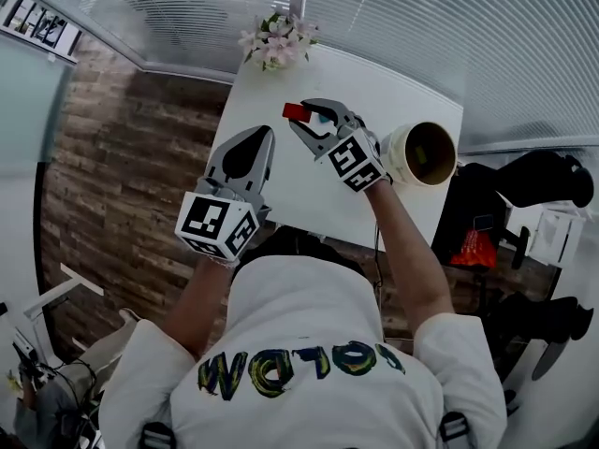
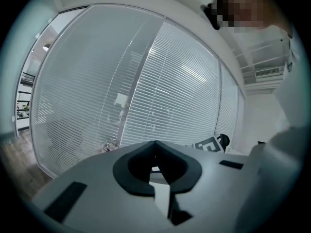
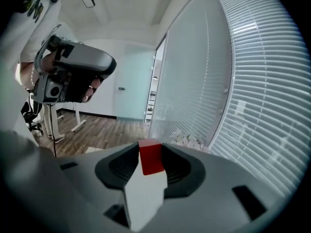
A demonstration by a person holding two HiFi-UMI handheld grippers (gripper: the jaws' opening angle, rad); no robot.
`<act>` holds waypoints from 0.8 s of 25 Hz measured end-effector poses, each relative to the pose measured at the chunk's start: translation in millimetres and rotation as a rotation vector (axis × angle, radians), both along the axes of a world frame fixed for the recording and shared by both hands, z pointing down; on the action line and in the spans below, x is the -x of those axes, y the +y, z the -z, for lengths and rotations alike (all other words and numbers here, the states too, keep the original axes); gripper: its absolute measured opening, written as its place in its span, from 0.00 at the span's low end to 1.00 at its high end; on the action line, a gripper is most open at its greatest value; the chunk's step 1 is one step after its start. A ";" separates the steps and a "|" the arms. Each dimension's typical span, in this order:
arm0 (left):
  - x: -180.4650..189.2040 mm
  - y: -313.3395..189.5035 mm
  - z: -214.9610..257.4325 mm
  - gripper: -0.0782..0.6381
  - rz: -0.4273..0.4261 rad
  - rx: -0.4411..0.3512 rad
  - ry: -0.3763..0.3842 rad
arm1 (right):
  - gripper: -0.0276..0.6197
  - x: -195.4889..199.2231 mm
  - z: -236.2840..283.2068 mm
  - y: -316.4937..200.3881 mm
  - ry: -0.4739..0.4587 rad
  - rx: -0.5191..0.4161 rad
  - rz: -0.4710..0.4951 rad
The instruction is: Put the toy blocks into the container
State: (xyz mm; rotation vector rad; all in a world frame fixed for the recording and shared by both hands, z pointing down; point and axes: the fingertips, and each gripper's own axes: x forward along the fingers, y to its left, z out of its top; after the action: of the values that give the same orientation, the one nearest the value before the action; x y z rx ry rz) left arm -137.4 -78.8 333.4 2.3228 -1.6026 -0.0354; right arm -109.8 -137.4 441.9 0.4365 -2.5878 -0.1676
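Note:
A small red block (image 1: 295, 111) is held above the far part of the white table (image 1: 281, 190), with my right gripper (image 1: 309, 116) shut on it. In the right gripper view the red block (image 3: 151, 158) sits pinched between the dark pads at the jaw tips. The container (image 1: 423, 153), a cream round pot with a dark inside, stands at the table's right edge, just right of the right gripper. My left gripper (image 1: 264, 135) hovers over the table's left half, its jaws closed tip to tip with nothing in them. The left gripper view shows the same closed tips (image 2: 155, 142) against window blinds.
A bunch of pale flowers (image 1: 276, 40) stands at the table's far edge by the blinds. Wooden floor (image 1: 122, 157) lies left of the table. A black chair (image 1: 538, 181) and a red bag (image 1: 475, 248) are on the right.

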 end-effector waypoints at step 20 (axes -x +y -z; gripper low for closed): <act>-142.9 -32.6 -17.9 0.13 -0.336 0.024 0.015 | 0.28 -178.0 -12.9 -20.8 0.062 -0.008 -0.355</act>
State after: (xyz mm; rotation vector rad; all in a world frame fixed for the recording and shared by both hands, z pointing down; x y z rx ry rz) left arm 5.5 -111.4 351.3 2.5331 -1.1798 0.0423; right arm 68.2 -158.2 454.8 0.8686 -2.4034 -0.0663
